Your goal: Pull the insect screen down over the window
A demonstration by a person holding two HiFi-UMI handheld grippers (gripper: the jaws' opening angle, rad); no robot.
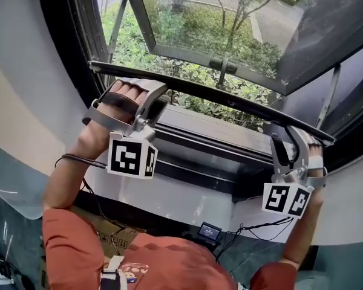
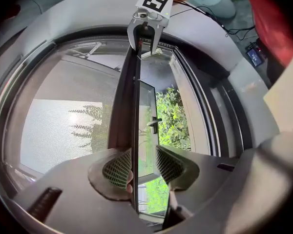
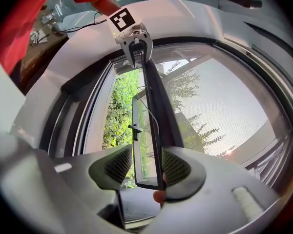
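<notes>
Insect screen (image 2: 53,130): light, floppy mesh on a stiff, slim bottom bar (image 1: 218,98). The bar ran between the jaws of your left gripper (image 2: 142,167) and right gripper (image 3: 147,168). Both stood open, straddling it unclamped. Best held by the bar, never the mesh.

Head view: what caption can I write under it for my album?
The left tongs and right tongs straddle the insect screen's dark pull bar, partway down the open window, bushes outside.

Bright daylight pours through the window (image 1: 230,29); fisheye views curve strongly, edges dark and blurred.
</notes>
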